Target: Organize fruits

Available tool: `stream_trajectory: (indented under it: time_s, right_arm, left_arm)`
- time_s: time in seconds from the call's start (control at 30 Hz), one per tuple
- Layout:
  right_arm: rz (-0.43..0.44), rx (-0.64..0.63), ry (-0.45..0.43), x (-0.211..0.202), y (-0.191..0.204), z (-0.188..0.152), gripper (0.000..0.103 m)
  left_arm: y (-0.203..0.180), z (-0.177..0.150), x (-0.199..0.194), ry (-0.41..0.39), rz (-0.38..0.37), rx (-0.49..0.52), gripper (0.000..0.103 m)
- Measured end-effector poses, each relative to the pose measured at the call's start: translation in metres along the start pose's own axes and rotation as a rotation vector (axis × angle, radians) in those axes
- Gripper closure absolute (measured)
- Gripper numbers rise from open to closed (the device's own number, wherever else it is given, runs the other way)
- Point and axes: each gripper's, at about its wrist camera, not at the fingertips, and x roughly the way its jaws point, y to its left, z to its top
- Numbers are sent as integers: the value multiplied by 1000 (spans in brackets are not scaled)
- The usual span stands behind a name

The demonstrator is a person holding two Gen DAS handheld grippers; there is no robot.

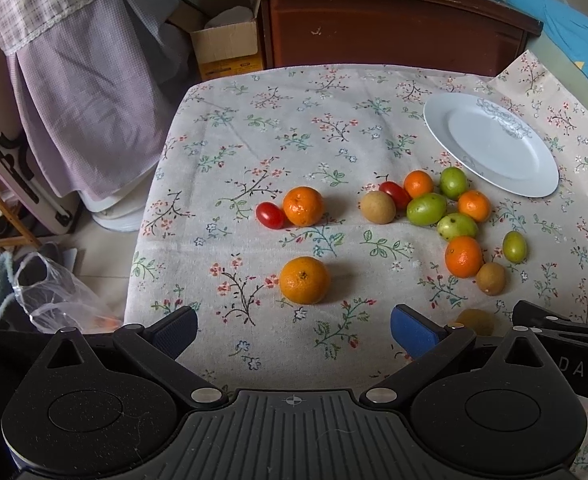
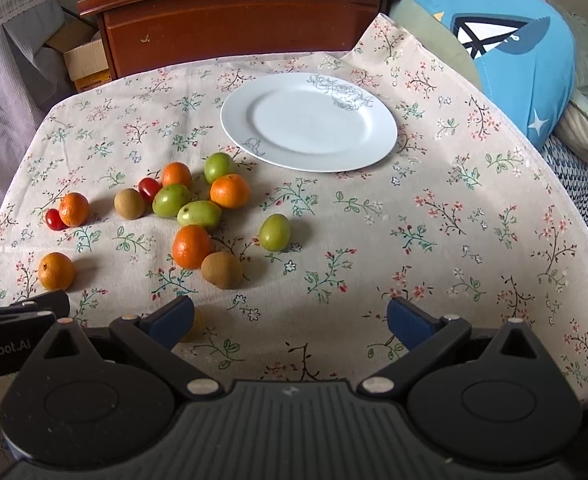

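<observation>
Several small fruits lie loose on a floral tablecloth: oranges [image 1: 305,280] [image 2: 191,246], green fruits [image 1: 426,209] [image 2: 274,232], red tomatoes [image 1: 270,215] [image 2: 150,188] and brown fruits [image 1: 377,207] [image 2: 221,269]. A white plate [image 1: 494,168] [image 2: 254,96] stands empty behind them. My left gripper [image 1: 294,326] is open and empty, just in front of the nearest orange. My right gripper [image 2: 290,318] is open and empty over bare cloth, right of the fruit cluster. A brown fruit [image 1: 475,321] is partly hidden behind the right gripper's left finger.
A wooden cabinet [image 1: 390,28] [image 2: 234,12] stands behind the table. A cardboard box [image 1: 226,46] and draped cloth [image 1: 82,92] are at the left. A blue cushion [image 2: 506,40] lies at the right. A plastic bag [image 1: 54,296] lies on the floor, left.
</observation>
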Motion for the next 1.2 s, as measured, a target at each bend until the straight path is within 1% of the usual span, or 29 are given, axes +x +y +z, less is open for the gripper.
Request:
stream_trajectory:
  time_s: [0.5,0.77,1.2]
  right_arm:
    - [-3,-13,8,4,4,-1,1]
    - [-8,-19,9,6,5,-2,1]
    - [-10,-22,15,6,6,-2,1]
  left_arm:
    - [2,-2,4,11,8,-6,0]
    - [2,-3,5,12,-7,-13,0]
    - [3,-3,6,15,-10,-17,0]
